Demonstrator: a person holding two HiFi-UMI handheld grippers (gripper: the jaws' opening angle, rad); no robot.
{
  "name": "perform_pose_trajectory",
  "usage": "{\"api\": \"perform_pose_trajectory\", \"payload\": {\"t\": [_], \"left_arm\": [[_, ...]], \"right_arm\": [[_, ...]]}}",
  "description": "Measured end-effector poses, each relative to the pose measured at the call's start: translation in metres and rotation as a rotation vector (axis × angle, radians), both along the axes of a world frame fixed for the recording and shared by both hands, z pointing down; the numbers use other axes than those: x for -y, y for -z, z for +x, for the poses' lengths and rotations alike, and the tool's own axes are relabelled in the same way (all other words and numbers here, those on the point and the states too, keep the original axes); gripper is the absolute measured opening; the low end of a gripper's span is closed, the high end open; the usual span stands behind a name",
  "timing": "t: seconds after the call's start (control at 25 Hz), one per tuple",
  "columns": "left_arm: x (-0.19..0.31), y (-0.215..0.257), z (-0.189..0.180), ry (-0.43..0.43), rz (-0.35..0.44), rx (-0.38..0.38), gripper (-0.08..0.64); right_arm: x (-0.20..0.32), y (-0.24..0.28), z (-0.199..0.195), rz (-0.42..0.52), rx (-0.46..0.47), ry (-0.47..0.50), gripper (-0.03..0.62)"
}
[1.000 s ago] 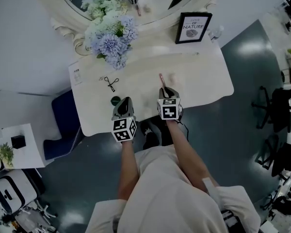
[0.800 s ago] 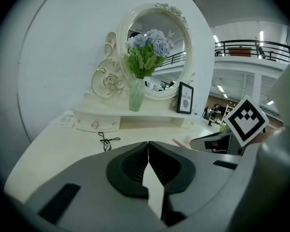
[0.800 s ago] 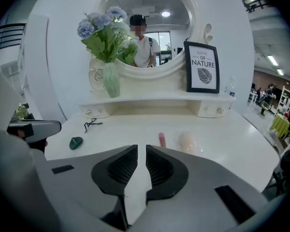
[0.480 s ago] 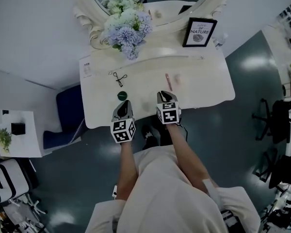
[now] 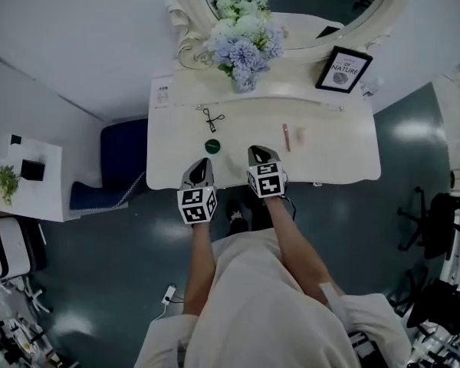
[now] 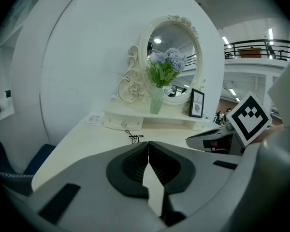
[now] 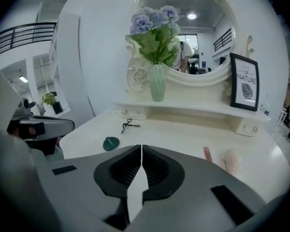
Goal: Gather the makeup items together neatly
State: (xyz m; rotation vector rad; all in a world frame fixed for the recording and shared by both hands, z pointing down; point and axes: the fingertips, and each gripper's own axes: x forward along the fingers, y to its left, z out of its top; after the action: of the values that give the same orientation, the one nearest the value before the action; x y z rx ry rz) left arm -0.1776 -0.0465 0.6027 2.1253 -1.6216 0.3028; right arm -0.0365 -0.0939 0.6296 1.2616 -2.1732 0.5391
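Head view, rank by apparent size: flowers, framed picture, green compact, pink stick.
1. flowers
2. framed picture
3. green compact and pink stick: too alike to rank.

Both your arms are stretched out ahead of you, bare forearms running almost side by side. Your left gripper (image 5: 200, 165) sits near your right gripper (image 5: 259, 152), a clear gap between them, both noses pointing forward and the right one a touch further ahead. The marker cubes (image 5: 197, 205) face up toward your head. Left jaws: tips pressed together, nothing between them. Right jaws: together too, nothing held. Your left forearm (image 5: 202, 261) runs straight out; your right forearm (image 5: 293, 240) angles inward from the shoulder.
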Motion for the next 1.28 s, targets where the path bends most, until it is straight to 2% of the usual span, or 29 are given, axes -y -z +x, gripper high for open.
{"api": "perform_pose_trajectory", "payload": {"t": [0.12,0.24,0.44,0.48,0.52,0.56,0.68,0.76,1.0,1.28], "left_arm": [[0.000,0.000,-0.011,0.029,0.003,0.002,0.015],[0.001,-0.003,-0.024,0.058,-0.001,0.004,0.015],[0.007,-0.011,-0.042,0.108,-0.019,-0.001,0.015],[0.008,-0.012,-0.046,0.118,-0.025,-0.004,0.015],[0.009,-0.014,-0.049,0.127,-0.031,-0.006,0.015],[0.010,-0.015,-0.051,0.133,-0.038,-0.007,0.015],[0.015,-0.022,-0.057,0.157,-0.058,-0.014,0.015],[0.020,-0.026,-0.062,0.183,-0.070,-0.025,0.015],[0.032,-0.036,-0.070,0.228,-0.092,-0.047,0.015],[0.037,-0.042,-0.077,0.271,-0.103,-0.062,0.015]], "right_arm": [[0.001,-0.004,-0.026,0.003,-0.005,0.093,0.040],[0.001,-0.010,-0.056,0.011,-0.006,0.226,0.040],[0.001,-0.024,-0.095,-0.033,-0.032,0.397,0.044],[0.001,-0.027,-0.102,-0.048,-0.035,0.426,0.065],[0.002,-0.031,-0.109,-0.061,-0.037,0.454,0.131],[0.003,-0.034,-0.115,-0.072,-0.039,0.477,0.159],[0.008,-0.042,-0.128,-0.104,-0.038,0.532,0.173],[0.010,-0.048,-0.136,-0.131,-0.047,0.574,0.224],[0.017,-0.060,-0.151,-0.127,-0.131,0.696,0.227],[0.016,-0.070,-0.158,-0.129,-0.167,0.760,0.207]]}}
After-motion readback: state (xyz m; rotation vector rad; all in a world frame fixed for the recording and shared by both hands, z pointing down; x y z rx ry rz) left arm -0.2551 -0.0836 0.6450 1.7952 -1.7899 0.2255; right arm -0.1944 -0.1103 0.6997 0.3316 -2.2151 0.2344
